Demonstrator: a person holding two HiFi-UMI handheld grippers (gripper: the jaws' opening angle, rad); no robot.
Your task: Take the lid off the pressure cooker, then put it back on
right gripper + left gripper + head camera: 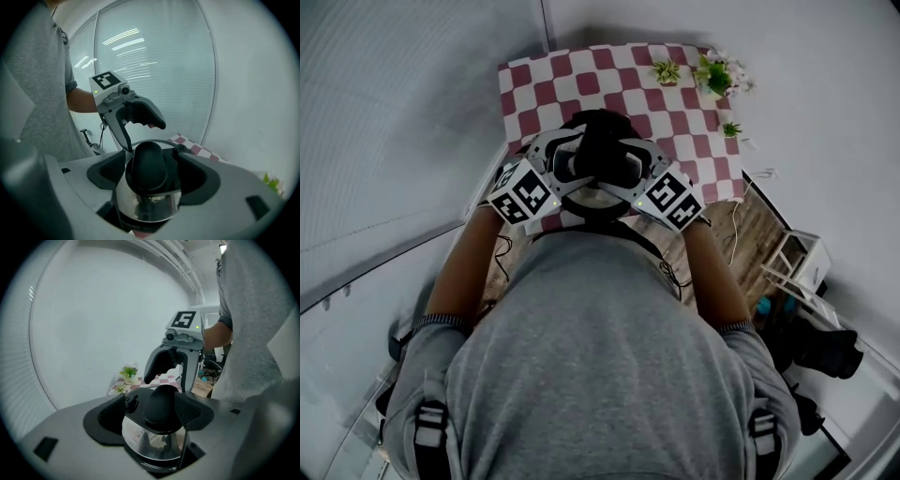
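Observation:
The steel pressure cooker [145,202] stands on the red-and-white checked table [609,75], close to its near edge. Its black lid handle [600,150] sticks up between both grippers. My left gripper [567,157] reaches in from the left and my right gripper [630,159] from the right, facing each other. In the left gripper view the handle [161,406] sits between the pads, with a gap to the left pad where the small valve [130,402] stands. In the right gripper view the handle [147,168] lies between wide pads with space on both sides. Both grippers stand open.
Small potted plants [666,71] [717,75] [731,128] stand at the table's far right corner. A white wall runs behind the table, blinds to the left. A white stool [802,262] and dark clutter sit on the floor at the right.

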